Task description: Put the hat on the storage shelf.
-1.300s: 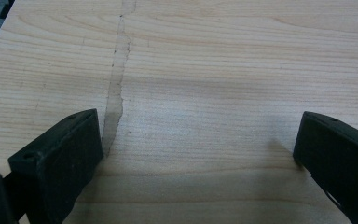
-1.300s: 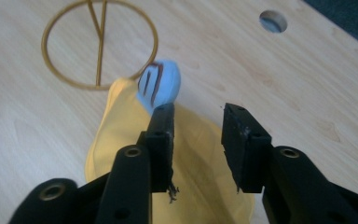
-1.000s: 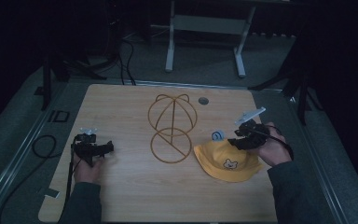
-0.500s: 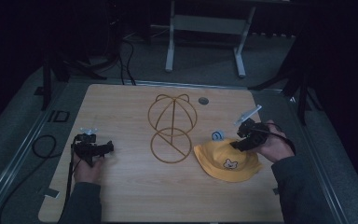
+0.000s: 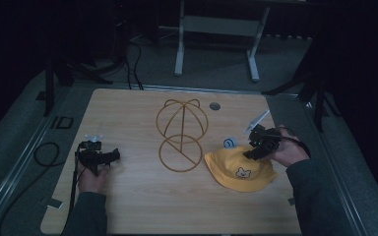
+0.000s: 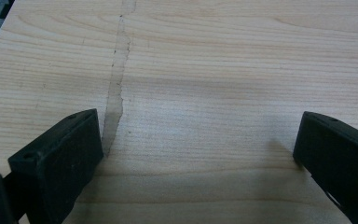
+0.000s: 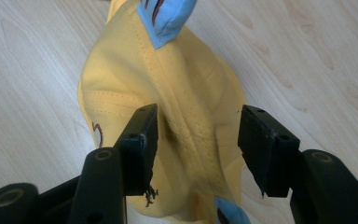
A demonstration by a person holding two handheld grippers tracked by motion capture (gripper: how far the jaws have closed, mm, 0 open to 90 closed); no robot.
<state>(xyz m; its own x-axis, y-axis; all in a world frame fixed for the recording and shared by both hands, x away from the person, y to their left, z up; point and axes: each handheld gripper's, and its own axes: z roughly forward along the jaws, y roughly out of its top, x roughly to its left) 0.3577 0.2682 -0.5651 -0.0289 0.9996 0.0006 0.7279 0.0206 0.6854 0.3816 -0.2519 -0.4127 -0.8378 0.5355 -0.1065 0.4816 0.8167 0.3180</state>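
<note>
Table (image 5: 128,206): light wood, pale streak in grain
Floor (image 5: 24,147): grey carpet
Beyond: metal stand legs (image 5: 179,44), cables (image 5: 133,59)
Light: dim, dark surroundings

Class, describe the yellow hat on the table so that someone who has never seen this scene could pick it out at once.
Start at the wooden table and find the gold wire hat stand near its middle. To the right of the stand lies the yellow hat, under the right hand-held gripper. It is the soft fabric thing, with light-blue ears and a small bear face, unlike the bare wire frame.

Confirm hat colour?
Yellow hat with light-blue ear tabs; clearest in the right gripper view.
</note>
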